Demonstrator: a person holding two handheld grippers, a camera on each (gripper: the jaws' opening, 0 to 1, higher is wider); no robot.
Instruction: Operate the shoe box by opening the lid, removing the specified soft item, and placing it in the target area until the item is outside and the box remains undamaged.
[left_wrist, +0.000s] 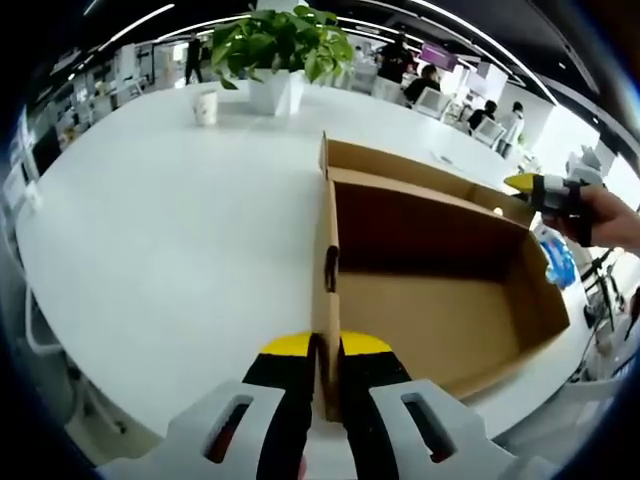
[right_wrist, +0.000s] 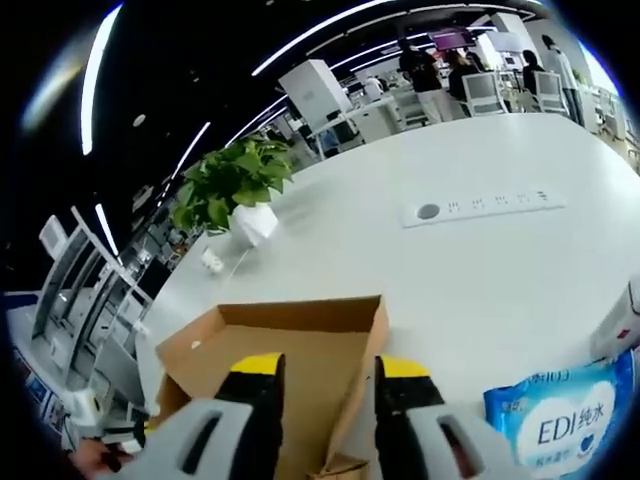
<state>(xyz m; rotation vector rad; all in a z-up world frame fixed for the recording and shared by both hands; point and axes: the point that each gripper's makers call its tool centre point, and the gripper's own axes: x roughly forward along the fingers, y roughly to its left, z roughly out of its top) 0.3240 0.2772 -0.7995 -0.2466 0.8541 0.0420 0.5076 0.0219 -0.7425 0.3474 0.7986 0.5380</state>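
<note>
Shoe box (left_wrist: 430, 290): brown cardboard, open-topped, on white table (left_wrist: 160, 230); interior bare as far as visible. Left gripper (left_wrist: 326, 350): jaws closed on box's near side wall, one jaw either side. Potted plant (left_wrist: 275, 55) and paper cup (left_wrist: 206, 106): far side of table, well apart from box. Right gripper (right_wrist: 322, 368): jaws spread, gripping nothing, one jaw over box interior, one outside its wall. Wet-wipes pack (right_wrist: 560, 415): blue, soft, on table just right of box.

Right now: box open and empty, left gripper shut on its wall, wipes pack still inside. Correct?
Not the wipes pack: the right gripper view shows it on the table outside the box. The rest holds: box open and empty, left gripper shut on its wall.
</note>
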